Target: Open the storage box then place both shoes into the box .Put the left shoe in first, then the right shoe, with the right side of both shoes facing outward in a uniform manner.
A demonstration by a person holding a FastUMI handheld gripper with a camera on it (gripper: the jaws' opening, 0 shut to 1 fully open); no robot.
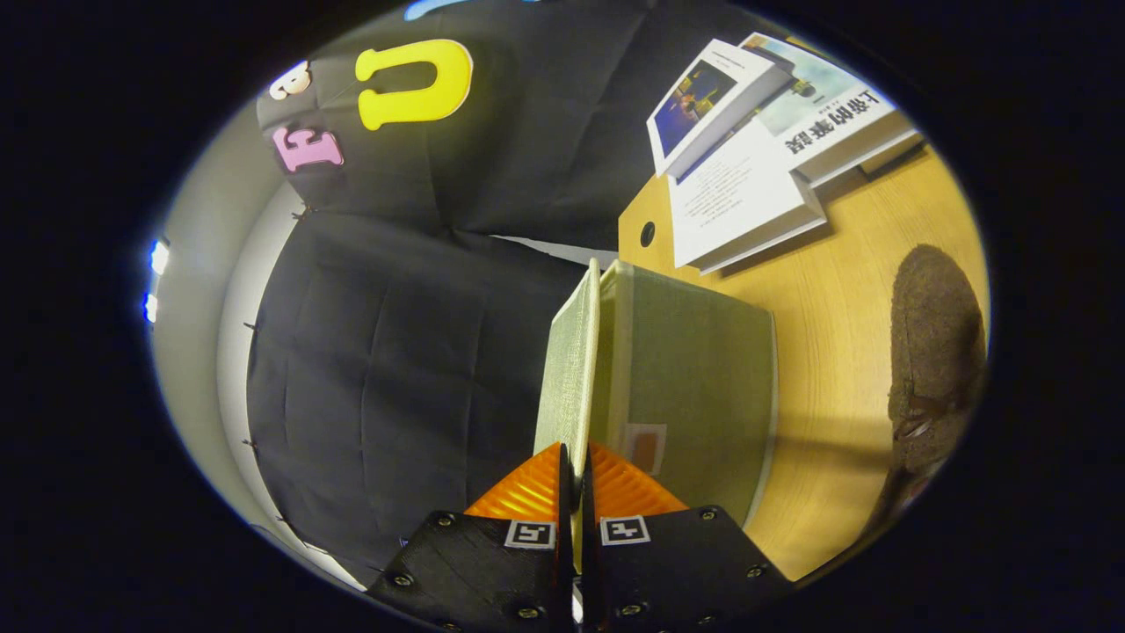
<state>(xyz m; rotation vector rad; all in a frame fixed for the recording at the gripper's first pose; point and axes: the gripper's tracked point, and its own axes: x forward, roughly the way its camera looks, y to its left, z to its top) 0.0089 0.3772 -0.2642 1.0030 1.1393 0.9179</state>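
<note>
The tool is pressed together on the near edge of the lid, both fingers pinching the thin pale panel, which stands on edge just left of the storage box. The step in hand looks like opening the box: swing the lid further left and away from the box wall in a smooth arc, keeping the pinch firm so the panel does not slip. Right of the box, on the table, one brown shoe lies near but apart from it. A stack of books sits at the far end. Left of the lid there is open room before the booth wall; the table's edge runs close by the box.
</note>
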